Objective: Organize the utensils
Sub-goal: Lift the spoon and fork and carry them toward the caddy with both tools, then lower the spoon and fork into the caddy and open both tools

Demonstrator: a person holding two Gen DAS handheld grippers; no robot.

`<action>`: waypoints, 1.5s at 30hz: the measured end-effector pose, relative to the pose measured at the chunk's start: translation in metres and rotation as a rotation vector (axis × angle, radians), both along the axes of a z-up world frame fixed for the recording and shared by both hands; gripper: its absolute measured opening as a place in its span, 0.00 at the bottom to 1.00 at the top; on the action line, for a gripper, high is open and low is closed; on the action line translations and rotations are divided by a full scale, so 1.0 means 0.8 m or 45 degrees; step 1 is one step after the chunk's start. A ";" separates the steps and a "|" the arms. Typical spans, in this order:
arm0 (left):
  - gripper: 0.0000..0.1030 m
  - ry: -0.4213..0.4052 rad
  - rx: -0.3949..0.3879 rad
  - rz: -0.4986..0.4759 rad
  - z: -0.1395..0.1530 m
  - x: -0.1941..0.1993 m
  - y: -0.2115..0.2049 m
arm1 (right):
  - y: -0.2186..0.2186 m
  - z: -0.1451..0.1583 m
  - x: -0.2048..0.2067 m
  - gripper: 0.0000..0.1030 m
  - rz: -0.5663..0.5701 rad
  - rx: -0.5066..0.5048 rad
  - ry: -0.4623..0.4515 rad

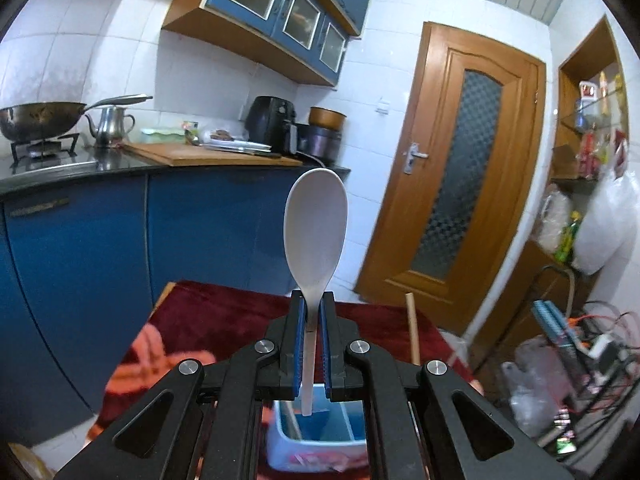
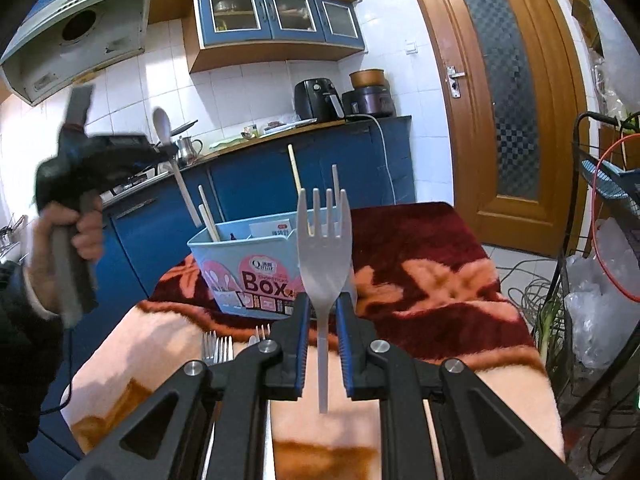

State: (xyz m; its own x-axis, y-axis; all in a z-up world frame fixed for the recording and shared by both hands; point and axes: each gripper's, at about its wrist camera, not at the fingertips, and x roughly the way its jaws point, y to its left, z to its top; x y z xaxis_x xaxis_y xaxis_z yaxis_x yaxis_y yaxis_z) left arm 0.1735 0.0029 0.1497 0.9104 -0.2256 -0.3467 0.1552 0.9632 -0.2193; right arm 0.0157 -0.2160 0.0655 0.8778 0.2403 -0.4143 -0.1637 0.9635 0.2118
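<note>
My left gripper is shut on a white plastic spoon, bowl up, handle end hanging over the light-blue utensil box below. In the right wrist view the same left gripper holds the spoon above the box's left side. My right gripper is shut on a white plastic fork, tines up, in front of the utensil box. Chopsticks and another white fork stand in the box.
The box stands on a red and pink floral blanket. Metal forks lie on the blanket in front of the box. Blue kitchen cabinets are behind, a wooden door to the right, a rack with bags and cables at far right.
</note>
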 end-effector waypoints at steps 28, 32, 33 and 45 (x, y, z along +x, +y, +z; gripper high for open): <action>0.07 0.165 0.013 -0.074 -0.102 0.017 -0.012 | 0.024 0.065 0.152 0.15 -0.060 -0.062 -0.056; 0.08 0.193 0.031 -0.086 -0.104 0.015 -0.015 | 0.035 0.039 0.178 0.15 -0.034 -0.106 0.054; 0.10 0.200 0.027 -0.095 -0.103 0.013 -0.015 | 0.035 0.033 0.181 0.16 -0.029 -0.096 0.074; 0.34 0.260 -0.021 -0.155 -0.087 -0.029 -0.013 | 0.016 0.027 0.121 0.31 -0.034 -0.021 0.061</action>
State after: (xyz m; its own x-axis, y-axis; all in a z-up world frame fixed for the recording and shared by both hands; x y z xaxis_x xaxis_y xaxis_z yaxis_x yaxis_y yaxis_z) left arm 0.1499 -0.0077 0.0804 0.7877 -0.3364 -0.5161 0.2207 0.9362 -0.2734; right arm 0.1127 -0.2034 0.0870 0.8628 0.2097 -0.4599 -0.1278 0.9708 0.2029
